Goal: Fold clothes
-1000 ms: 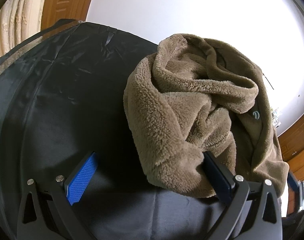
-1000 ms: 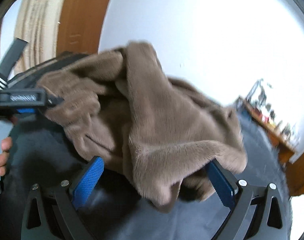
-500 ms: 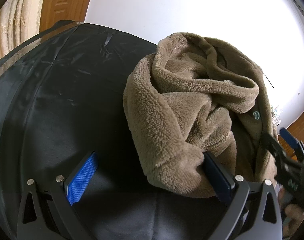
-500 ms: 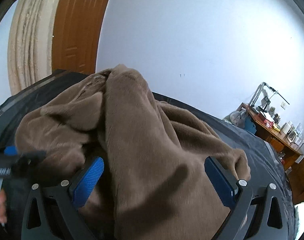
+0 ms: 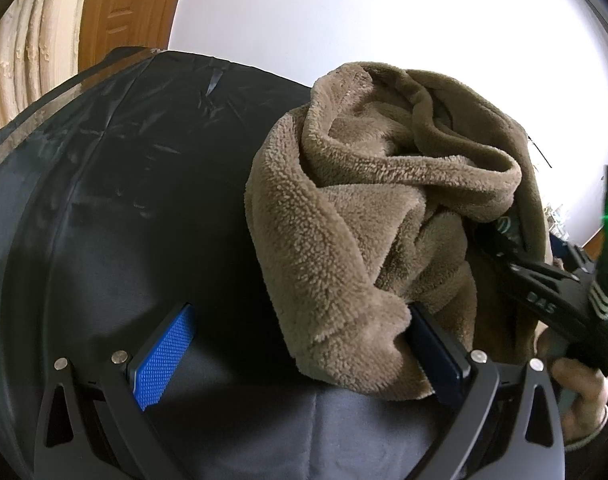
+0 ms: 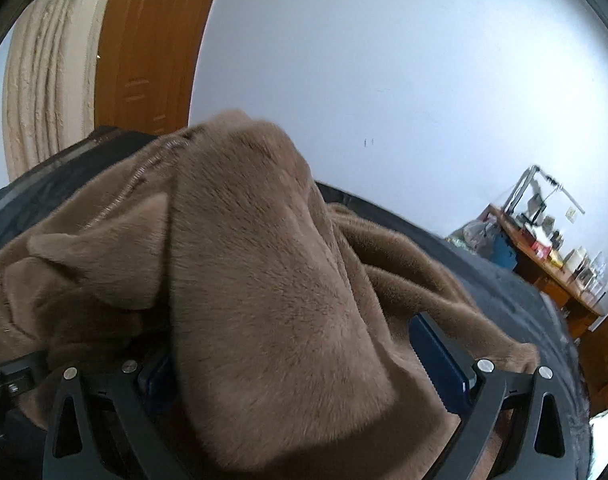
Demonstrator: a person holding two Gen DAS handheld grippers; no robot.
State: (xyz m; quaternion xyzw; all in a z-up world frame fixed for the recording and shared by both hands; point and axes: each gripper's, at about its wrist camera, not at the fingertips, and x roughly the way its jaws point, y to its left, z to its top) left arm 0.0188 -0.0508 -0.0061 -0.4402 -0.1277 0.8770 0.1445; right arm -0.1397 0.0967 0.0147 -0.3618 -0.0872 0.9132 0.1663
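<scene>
Lying in a crumpled heap on the black-covered bench [image 5: 124, 208], the brown fleece garment [image 5: 367, 216] sat to the right of the bench's middle in the left wrist view, its folds bunched up and a small label showing in a dark hollow near its right side. The left gripper [image 5: 300, 354] hovered low over the bench with its jaws spread wide: the left blue pad [image 5: 164, 356] stood clear over bare black cover, while the right pad touched the garment's lower edge, partly tucked under the fleece. The right gripper [image 5: 543, 280] reached into the garment from the right in that view, held by a hand [image 5: 579, 392] at the frame's edge.

In the right wrist view the garment [image 6: 264, 280] filled most of the lower frame, draped between and over the right gripper's fingers [image 6: 439, 356]. Its jaws stood apart, with a thick fold of fleece lying between them and hiding the left pad; no pinch on the cloth showed. A white wall [image 6: 383, 60], a wooden door [image 6: 144, 48] and a cluttered wooden desk [image 6: 551, 264] stood behind.
</scene>
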